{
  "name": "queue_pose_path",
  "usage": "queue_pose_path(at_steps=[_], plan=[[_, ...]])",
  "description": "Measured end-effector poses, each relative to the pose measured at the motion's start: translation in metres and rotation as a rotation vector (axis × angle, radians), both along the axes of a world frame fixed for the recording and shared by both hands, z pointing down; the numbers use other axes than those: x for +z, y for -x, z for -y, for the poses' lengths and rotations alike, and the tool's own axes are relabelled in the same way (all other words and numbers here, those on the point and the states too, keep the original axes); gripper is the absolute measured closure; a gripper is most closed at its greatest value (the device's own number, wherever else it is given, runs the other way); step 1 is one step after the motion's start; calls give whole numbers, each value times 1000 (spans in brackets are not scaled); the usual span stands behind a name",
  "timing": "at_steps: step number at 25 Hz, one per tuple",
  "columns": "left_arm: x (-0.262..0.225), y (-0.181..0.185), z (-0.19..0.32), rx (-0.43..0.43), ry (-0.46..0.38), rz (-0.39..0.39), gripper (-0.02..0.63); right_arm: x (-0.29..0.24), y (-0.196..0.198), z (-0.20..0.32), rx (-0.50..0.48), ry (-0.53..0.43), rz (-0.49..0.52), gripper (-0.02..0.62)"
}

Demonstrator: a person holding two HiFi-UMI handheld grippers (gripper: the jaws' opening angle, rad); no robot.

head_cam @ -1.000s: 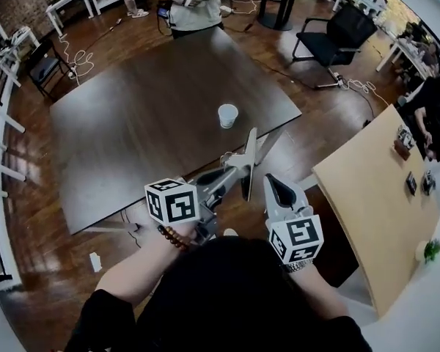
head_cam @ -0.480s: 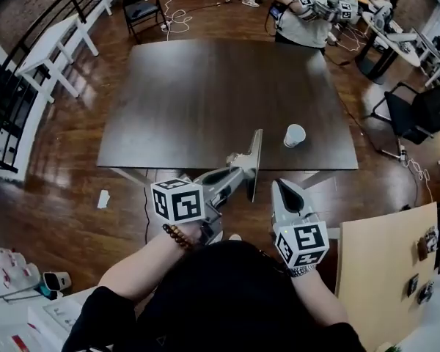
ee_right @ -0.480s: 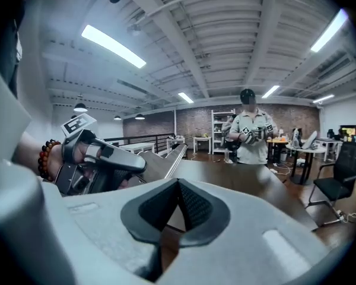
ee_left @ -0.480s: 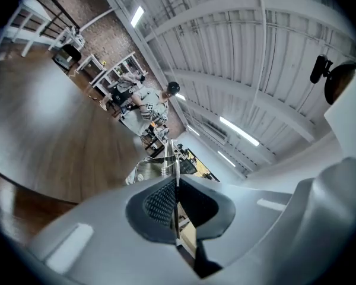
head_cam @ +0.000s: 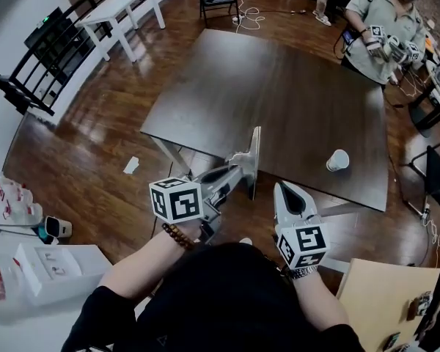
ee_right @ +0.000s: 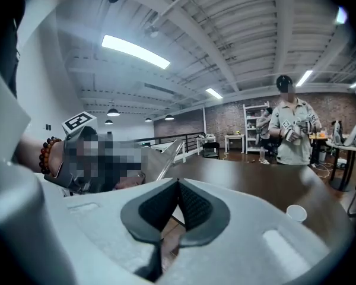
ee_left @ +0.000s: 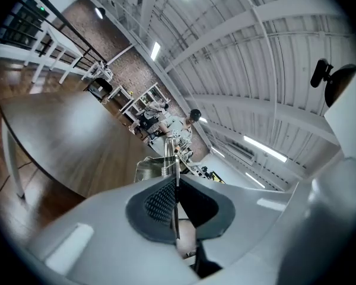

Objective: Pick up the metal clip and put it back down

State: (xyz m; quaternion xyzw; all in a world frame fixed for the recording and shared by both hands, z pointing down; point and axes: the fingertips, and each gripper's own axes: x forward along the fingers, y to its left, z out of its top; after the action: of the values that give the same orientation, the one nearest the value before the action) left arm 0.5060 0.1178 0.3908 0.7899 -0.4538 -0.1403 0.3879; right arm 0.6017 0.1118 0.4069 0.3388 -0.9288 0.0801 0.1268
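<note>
The left gripper (head_cam: 235, 173) is clamped tight on the metal clip (head_cam: 254, 158) — held upright in the air at the near edge of the dark table (head_cam: 279, 94) — while the right gripper (head_cam: 282, 191) just beside it has its jaws pressed together on nothing, and a white cup (head_cam: 338, 160) stands on the table farther right.

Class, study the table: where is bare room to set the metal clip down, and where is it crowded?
Almost all of the table is bare, from its near edge to the far left corner. Only a paper cup stands on it, near the right edge; a person crowds the far right corner. The left gripper holds the metal clip.
</note>
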Motion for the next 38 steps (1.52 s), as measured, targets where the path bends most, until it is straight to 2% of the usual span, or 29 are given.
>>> queue_pose_path(at_steps=[6, 13, 18, 25, 31, 38], plan=[[-5, 81, -13, -101, -24, -17, 584, -6, 81, -5, -98, -20, -15, 603], [-7, 195, -33, -200, -50, -36, 584, -10, 193, -20, -190, -42, -39, 603], [-10, 289, -53, -302, -62, -49, 584, -8, 278, -40, -273, -41, -57, 603], [-10, 351, -70, -434, -75, -60, 584, -6, 346, -48, -414, -43, -68, 603], [3, 410, -81, -524, -47, -68, 584, 4, 413, -50, -512, -25, -73, 603], [3, 465, -43, -600, -23, -50, 584, 10, 476, -9, -608, 7, -64, 603]])
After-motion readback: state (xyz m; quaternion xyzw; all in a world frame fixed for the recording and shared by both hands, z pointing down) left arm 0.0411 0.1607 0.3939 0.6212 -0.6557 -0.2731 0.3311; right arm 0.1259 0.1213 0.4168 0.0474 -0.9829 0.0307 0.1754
